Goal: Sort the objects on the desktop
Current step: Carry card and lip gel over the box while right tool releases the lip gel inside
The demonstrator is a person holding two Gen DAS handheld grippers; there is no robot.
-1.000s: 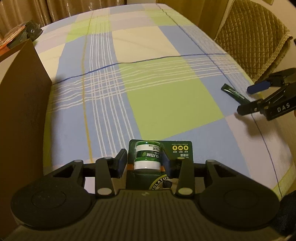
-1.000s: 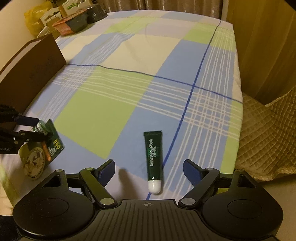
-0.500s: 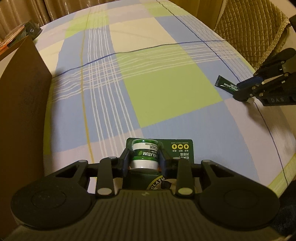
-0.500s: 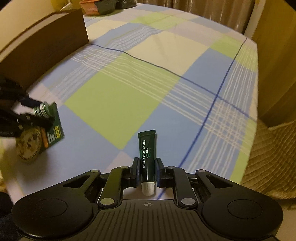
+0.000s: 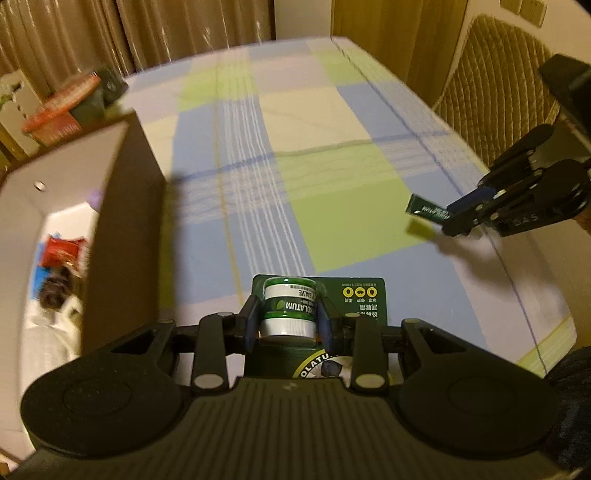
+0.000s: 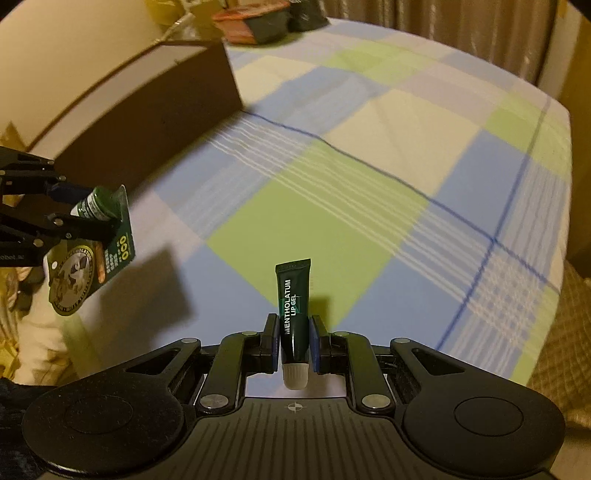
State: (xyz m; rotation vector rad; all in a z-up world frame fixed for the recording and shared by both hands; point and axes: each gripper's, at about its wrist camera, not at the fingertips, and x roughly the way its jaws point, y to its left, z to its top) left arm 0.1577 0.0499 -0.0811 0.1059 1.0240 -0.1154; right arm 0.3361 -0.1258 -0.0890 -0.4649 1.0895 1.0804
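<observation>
Holding a salve pack and a lip gel tube above the checked cloth

Looking over my two feeds, I see a table (image 5: 332,155) under a cloth checked in blue, green and cream that fills the middle of both views. Brown curtains (image 5: 166,33) hang across the top of the left wrist frame, and a quilted chair (image 5: 495,74) sits at its upper right, just beyond the table edge. Blurred red and dark packets (image 6: 258,18) lie at the far end of the table, at the top of the right wrist frame.

A brown cardboard box (image 5: 122,229) stands open along the left side of the left wrist view. Inside it I make out a red packet (image 5: 62,251) and something blue and something dark beside it, all too blurred to name.

My left gripper (image 5: 286,319) is clamped on the small jar of a green salve pack (image 5: 291,302); its backing card sticks out past the fingers at lower centre of the frame. In the right wrist view that pack hangs clear of the cloth at the left edge, near the box corner.

My right gripper (image 6: 293,343) is clenched around a dark green lip gel tube (image 6: 293,306), white cap toward the camera and flat end pointing up-frame. The tube is lifted off the cloth, with its shadow below it.
</observation>
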